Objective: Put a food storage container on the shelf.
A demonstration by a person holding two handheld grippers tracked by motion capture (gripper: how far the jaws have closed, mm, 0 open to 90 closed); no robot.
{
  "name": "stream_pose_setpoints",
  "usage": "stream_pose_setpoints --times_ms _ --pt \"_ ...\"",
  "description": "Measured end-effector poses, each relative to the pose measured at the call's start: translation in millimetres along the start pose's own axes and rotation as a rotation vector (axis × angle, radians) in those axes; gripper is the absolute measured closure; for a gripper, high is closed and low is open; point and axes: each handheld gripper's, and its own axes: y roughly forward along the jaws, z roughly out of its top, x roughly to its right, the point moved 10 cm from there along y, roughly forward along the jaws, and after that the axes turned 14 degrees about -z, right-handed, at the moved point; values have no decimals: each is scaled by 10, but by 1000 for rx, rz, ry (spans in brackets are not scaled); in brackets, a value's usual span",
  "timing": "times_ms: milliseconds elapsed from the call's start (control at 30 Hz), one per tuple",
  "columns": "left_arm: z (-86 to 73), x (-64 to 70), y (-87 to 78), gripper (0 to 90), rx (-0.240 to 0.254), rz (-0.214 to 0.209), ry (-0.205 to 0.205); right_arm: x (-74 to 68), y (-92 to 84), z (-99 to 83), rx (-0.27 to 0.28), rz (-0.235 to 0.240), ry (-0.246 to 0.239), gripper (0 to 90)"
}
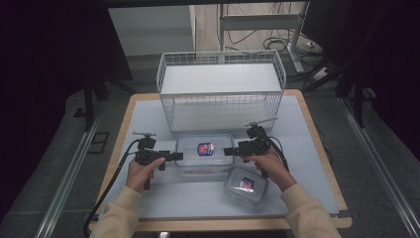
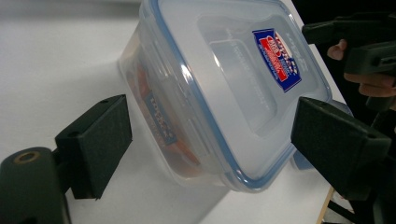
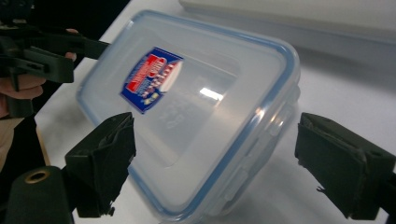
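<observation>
A large clear plastic box (image 1: 204, 154) with a blue-rimmed lid and a red and blue sticker lies on the white mat in the middle of the table. My left gripper (image 1: 176, 156) points at its left end and my right gripper (image 1: 229, 150) at its right end. In the left gripper view the box (image 2: 219, 88) lies between my open left gripper's (image 2: 212, 137) jaws, and something orange shows through its wall. In the right gripper view the box (image 3: 191, 107) sits between my open right gripper's (image 3: 219, 156) jaws. Neither pair of jaws touches the box.
A smaller clear lidded box (image 1: 245, 185) with the same sticker lies at the front right, under my right wrist. A white wire basket (image 1: 221, 89) stands at the back of the table, just behind the large box. The mat's edge (image 1: 148, 210) runs along the front.
</observation>
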Motion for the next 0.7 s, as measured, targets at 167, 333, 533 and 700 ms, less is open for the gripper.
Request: stream_pose_setpoints --times_ms 167,333,533,700 --pt "-15 -16 67 119 -10 -34 -25 37 83 -47 -40 31 43 119" --pt "-41 -22 107 127 -22 -51 -32 41 182 -110 -83 65 78 121" --pt "-60 -30 147 162 -28 -73 -48 12 250 -152 -113 98 98 143" --pt "-53 -30 160 248 -22 -77 -44 21 243 -155 -124 130 133 199"
